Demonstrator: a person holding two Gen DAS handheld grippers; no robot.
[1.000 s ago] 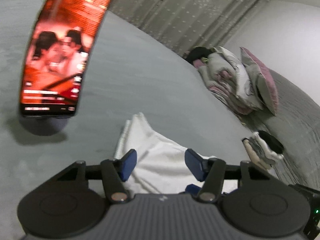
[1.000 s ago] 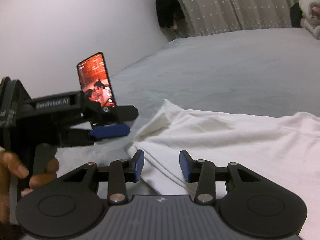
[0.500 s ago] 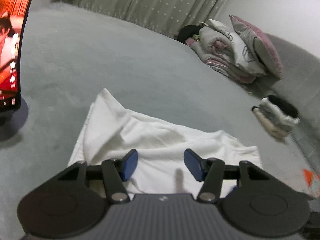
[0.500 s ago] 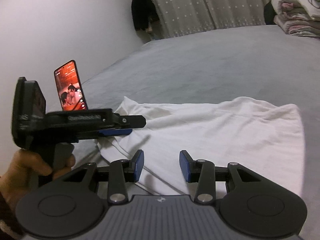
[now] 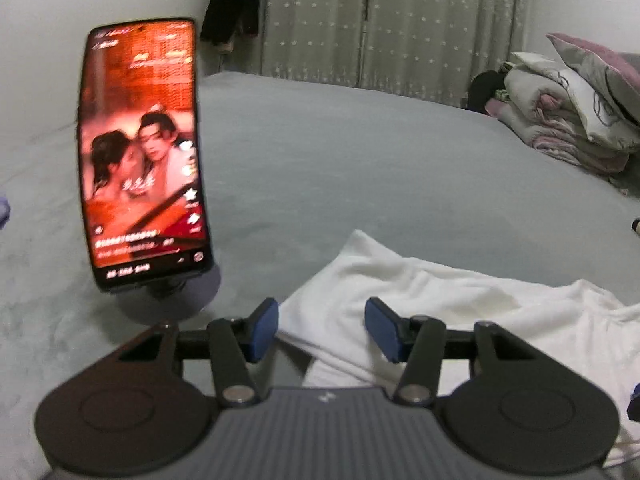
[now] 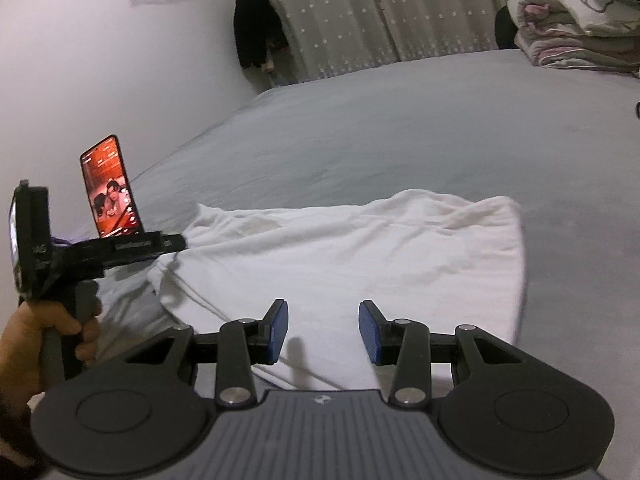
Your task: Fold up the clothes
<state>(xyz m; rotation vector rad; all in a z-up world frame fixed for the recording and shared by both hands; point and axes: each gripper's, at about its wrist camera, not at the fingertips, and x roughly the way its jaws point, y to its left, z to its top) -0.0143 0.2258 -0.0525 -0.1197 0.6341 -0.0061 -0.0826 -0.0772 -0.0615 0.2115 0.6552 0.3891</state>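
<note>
Item: white garment, one piece, partly folded, lying flat on the grey bed. In the right wrist view it fills the centre and runs from about 9 o'clock to 3 o'clock, with a doubled edge and a seam line at its 8 o'clock corner. In the left wrist view the same cloth lies at 4 o'clock, one corner peaking toward 12.

Handling, as judged: light, thin knit, fully limp. It should drape and wrinkle when lifted and drag on the plush bed cover. Not fragile, not slippery. A single-point lift would likely let it sag and undo the fold.

Where to take hold: by the edges or corners, one per gripper, pinching all layers together. The doubled near-left corner and the far right hem look the most suitable.

Left gripper: jaws part open, having just closed a little; nothing between the pads, cloth below them.

Right gripper: jaws part open, empty, above the near edge of the cloth.

Also present: phone propped upright at 10 o'clock, just beside the garment; stacked bedding at 2 o'clock, well apart.
</note>
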